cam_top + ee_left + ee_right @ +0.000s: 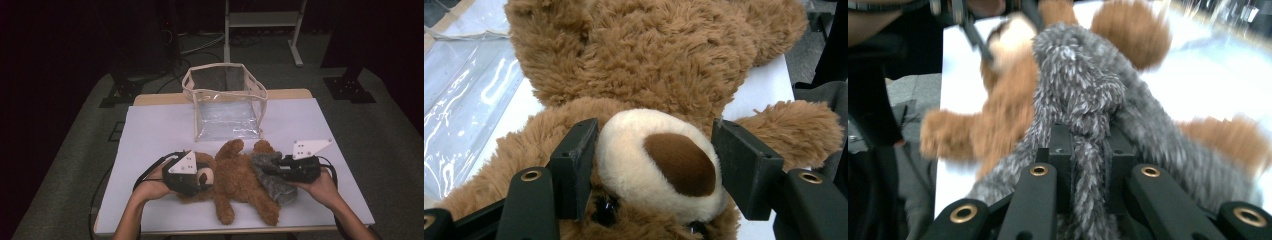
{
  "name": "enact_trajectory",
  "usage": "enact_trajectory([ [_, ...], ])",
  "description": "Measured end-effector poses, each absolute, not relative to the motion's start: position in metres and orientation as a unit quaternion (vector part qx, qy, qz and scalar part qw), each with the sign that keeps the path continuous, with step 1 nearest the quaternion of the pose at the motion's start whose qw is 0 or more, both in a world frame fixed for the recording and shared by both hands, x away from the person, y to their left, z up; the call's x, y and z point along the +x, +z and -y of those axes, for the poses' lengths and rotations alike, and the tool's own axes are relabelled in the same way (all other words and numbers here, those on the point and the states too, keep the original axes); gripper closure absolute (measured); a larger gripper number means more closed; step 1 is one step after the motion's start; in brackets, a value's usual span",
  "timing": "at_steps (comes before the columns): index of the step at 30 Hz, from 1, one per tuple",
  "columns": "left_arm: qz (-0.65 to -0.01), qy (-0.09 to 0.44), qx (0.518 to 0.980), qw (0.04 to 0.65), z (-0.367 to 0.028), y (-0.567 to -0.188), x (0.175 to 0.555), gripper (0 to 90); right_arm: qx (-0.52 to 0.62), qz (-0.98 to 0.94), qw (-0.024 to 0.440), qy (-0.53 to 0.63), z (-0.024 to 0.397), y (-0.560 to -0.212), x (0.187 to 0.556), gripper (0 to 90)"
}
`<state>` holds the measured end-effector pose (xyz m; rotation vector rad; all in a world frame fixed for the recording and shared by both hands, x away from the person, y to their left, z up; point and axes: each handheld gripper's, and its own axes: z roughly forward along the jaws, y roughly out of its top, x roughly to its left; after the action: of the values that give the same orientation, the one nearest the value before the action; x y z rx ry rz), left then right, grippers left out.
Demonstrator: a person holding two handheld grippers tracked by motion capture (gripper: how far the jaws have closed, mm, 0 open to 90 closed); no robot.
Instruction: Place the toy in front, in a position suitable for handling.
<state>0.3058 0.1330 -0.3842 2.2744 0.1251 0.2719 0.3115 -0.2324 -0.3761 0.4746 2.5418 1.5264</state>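
A brown teddy bear [240, 182] lies on its back on the white table [160, 130], head to the left. My left gripper [202, 176] holds the head: in the left gripper view its jaws press on both sides of the cream muzzle [649, 160] with the brown nose. A grey fuzzy garment [280, 189] hangs over the bear's lower body on the right. My right gripper [270, 167] is shut on a fold of that grey garment [1083, 75], pinched tight between the jaws [1083, 132]. The right gripper view is blurred.
A clear plastic bag [227, 107] with cream trim stands open behind the bear, also at the upper left of the left gripper view [464, 100]. A metal stand [262, 25] is on the floor beyond the table. White tabletop lies to either side.
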Motion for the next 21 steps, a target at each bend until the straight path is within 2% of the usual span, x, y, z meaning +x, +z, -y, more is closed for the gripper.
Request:
enact_trajectory([
  [4,-0.048,0.11,0.904,0.41,-0.131,-0.385,0.304,36.3,0.138,-0.85,0.081,0.502,0.203,-0.356,0.328,78.7],
  [7,-0.046,0.111,0.905,0.409,-0.131,-0.385,0.303,36.3,0.123,-0.864,0.083,0.482,0.174,-0.356,0.339,78.7],
  [11,-0.044,0.112,0.905,0.409,-0.132,-0.386,0.303,36.3,0.122,-0.871,0.081,0.468,0.157,-0.359,0.348,78.7],
  [16,-0.043,0.115,0.905,0.408,-0.131,-0.386,0.301,36.5,0.151,-0.875,0.073,0.454,0.179,-0.369,0.356,78.7],
  [21,-0.044,0.113,0.905,0.407,-0.13,-0.386,0.301,36.5,0.199,-0.878,0.081,0.429,0.22,-0.379,0.363,78.7],
])
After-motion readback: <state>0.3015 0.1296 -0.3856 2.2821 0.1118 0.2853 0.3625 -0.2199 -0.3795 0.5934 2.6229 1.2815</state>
